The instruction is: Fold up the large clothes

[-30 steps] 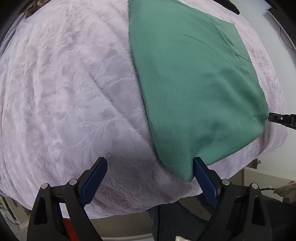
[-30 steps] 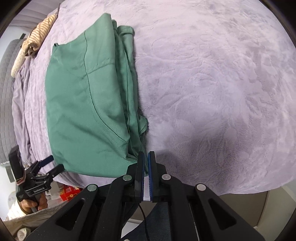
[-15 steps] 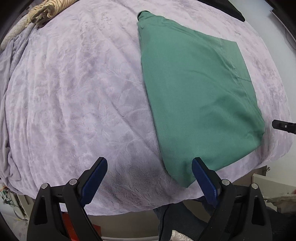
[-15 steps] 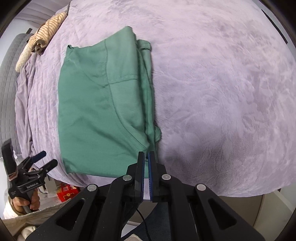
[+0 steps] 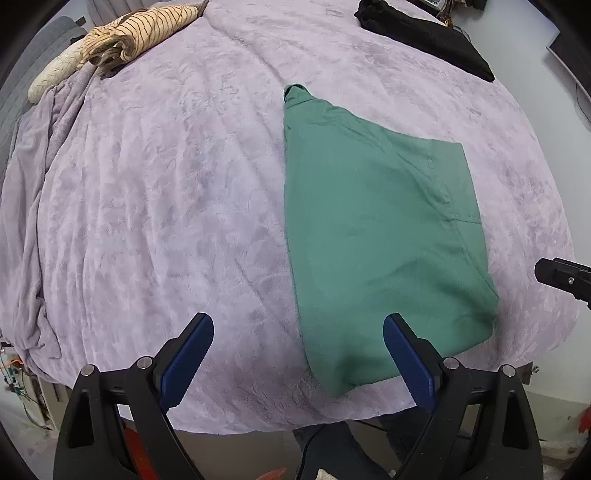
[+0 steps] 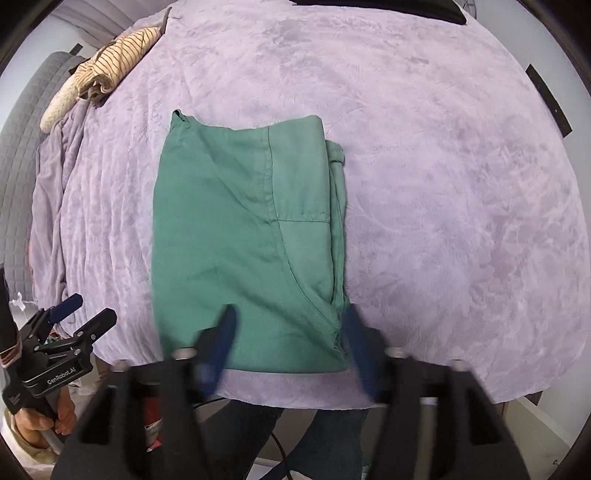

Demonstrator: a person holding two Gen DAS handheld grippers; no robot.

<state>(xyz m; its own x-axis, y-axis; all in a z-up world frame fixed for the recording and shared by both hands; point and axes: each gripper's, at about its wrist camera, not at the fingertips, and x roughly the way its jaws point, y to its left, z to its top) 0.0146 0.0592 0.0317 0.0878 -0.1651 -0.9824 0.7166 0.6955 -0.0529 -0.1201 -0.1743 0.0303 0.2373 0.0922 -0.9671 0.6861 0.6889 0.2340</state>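
Observation:
A green garment (image 5: 373,236) lies folded into a flat rectangle on the lilac blanket (image 5: 166,192), near the bed's front edge. It also shows in the right wrist view (image 6: 243,243), with a pocket seam on top. My left gripper (image 5: 297,360) is open and empty, held above the front edge at the garment's near left corner. My right gripper (image 6: 290,343) is open, motion-blurred, over the garment's near edge and holds nothing. The left gripper also shows at the far left of the right wrist view (image 6: 79,308).
A striped beige garment (image 5: 122,40) lies bunched at the far left of the bed. A black garment (image 5: 424,33) lies at the far right. A grey quilted cover (image 6: 18,140) is on the left. The bed's front edge (image 6: 332,402) is just under my grippers.
Both grippers have pulled back and up from the garment, so more of the bed shows. My right gripper has gone from shut to open, letting go of the garment's corner.

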